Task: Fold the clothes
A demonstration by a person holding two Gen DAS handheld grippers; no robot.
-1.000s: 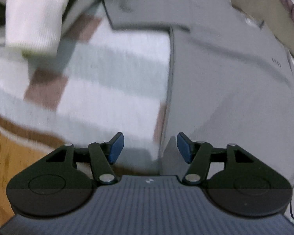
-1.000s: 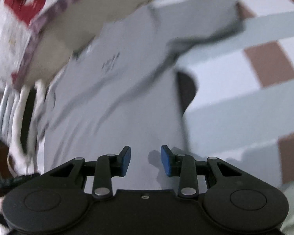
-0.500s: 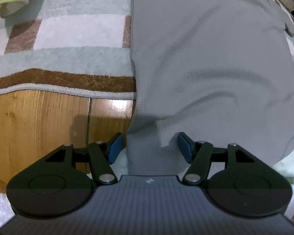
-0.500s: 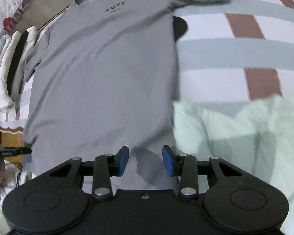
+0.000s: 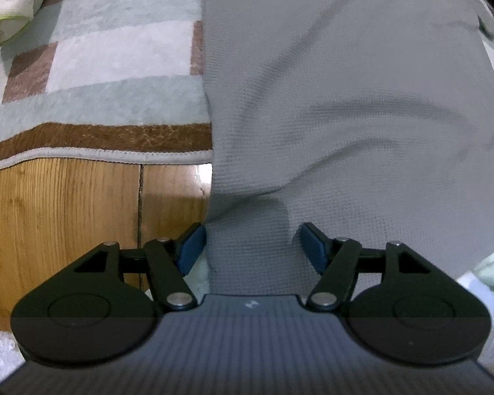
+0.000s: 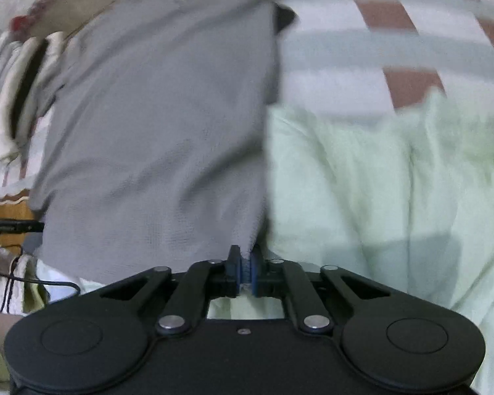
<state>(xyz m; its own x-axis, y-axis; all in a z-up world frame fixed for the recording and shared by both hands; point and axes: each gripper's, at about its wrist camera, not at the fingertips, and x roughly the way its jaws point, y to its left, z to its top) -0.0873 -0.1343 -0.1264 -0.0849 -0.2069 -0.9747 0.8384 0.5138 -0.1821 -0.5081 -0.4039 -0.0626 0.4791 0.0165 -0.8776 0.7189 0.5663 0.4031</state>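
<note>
The right wrist view is smeared throughout: the print near the collar of the grey T-shirt (image 6: 154, 125) cannot be read, and the pale folded stack (image 6: 13, 98) at the left edge is only streaks. The shirt's hem disappears behind the right gripper (image 6: 246, 265). In the left wrist view the shirt's (image 5: 345, 98) collar and far sleeve run off the top edge, and the left gripper (image 5: 252, 247) covers its near hem. The cream garment (image 5: 6, 0) is cropped at the corner.

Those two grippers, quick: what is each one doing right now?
Left gripper: jaws open around the grey T-shirt hem, not clamped.
Right gripper: jaws closed on the same shirt's hem.
</note>
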